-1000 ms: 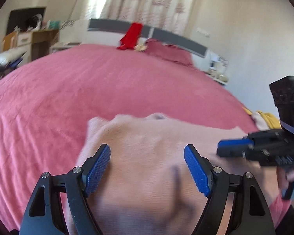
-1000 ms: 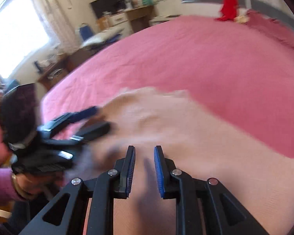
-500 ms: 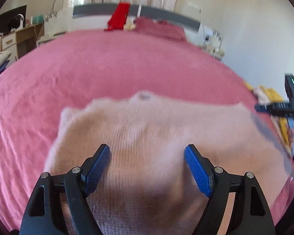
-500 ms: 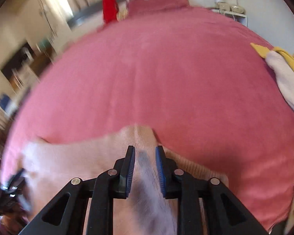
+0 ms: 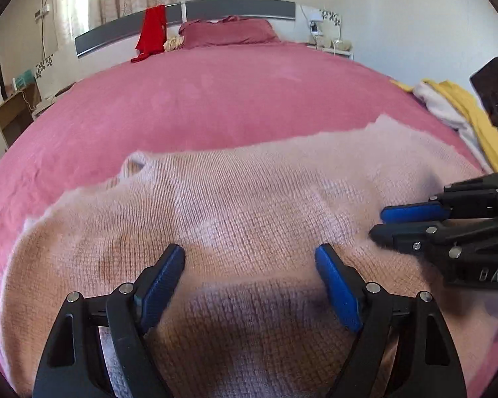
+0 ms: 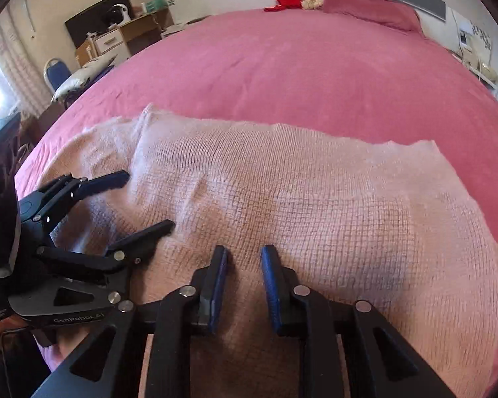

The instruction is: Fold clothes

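Nearest the lens, the left gripper (image 5: 250,262) hangs just above the pale pink knit sweater (image 5: 235,205), its blue-padded fingers spread wide with nothing between them. The right gripper (image 6: 242,265) sits low over the same knit, its fingers drawn close but with a narrow gap showing and no cloth visibly pinched. The sweater lies spread flat across the near part of the pink bed (image 5: 215,99), its folded edge running left to right. Further right, a yellow and white pile of clothes (image 5: 455,112) rests at the bed's edge. At the far end, a red garment (image 5: 151,31) drapes over the grey headboard (image 5: 239,8), beside a pillow (image 5: 227,31).
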Available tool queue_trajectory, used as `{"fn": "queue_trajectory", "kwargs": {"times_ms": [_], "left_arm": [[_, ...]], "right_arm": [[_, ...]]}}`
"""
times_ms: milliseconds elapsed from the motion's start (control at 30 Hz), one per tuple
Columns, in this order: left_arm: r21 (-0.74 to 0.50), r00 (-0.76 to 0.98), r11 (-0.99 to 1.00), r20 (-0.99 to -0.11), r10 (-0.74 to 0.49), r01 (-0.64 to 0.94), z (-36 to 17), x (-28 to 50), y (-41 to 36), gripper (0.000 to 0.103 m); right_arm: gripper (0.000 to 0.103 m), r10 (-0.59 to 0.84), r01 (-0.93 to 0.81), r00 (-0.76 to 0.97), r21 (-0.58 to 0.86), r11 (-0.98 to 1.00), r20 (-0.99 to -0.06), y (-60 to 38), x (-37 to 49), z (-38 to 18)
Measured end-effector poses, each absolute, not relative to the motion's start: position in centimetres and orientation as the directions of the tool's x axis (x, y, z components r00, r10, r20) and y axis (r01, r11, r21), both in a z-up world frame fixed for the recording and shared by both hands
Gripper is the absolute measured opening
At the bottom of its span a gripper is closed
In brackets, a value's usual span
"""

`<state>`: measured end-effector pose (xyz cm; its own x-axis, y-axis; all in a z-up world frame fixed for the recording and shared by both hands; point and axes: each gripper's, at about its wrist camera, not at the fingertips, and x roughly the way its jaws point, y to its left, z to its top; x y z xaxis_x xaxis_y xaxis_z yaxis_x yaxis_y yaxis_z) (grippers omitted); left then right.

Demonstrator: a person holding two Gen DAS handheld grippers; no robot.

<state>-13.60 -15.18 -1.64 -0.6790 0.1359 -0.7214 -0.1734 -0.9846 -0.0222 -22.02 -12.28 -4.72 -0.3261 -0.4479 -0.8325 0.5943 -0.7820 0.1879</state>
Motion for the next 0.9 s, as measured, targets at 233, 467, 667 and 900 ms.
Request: {"fn": "queue_trajectory", "kwargs": {"times_ms": [233, 467, 667, 900], "left_arm": [[-0.058, -0.705, -0.991, -0.698, 0.124, -0.117, 0.8, -11.2, -19.5, 0.083], [-0.024, -0.677, -0.999, -0.735, 0.039, -0.031, -0.9, -5.6, -25.6, 0.083], [-0.046, -0.734, -0.999, -0.679, 0.028, 0.005, -0.1, 0.3, -26.7, 0.083], [-0.002, -0.656, -1.0, -0.755, -0.015, 0.025, -2.3, 0.9, -26.7, 0.084]], "right_arm": [[0.022, -0.527, 0.529, -0.367, 0.294, -0.796, -0.767, -5.4, -19.7, -0.1], [0.016, -0.392, 0.321, -0.414, 0.272, -0.907, -0.822, 7.9, -18.3, -3.3], [0.023, -0.493, 0.318, -0.494, 0.38, -0.869, -0.716, 10.8, -13.5, 1.4], [0.019, -0.391, 0.385, -0.364, 0.246, -0.889, -0.845, 7.2, -12.6, -4.5]]}}
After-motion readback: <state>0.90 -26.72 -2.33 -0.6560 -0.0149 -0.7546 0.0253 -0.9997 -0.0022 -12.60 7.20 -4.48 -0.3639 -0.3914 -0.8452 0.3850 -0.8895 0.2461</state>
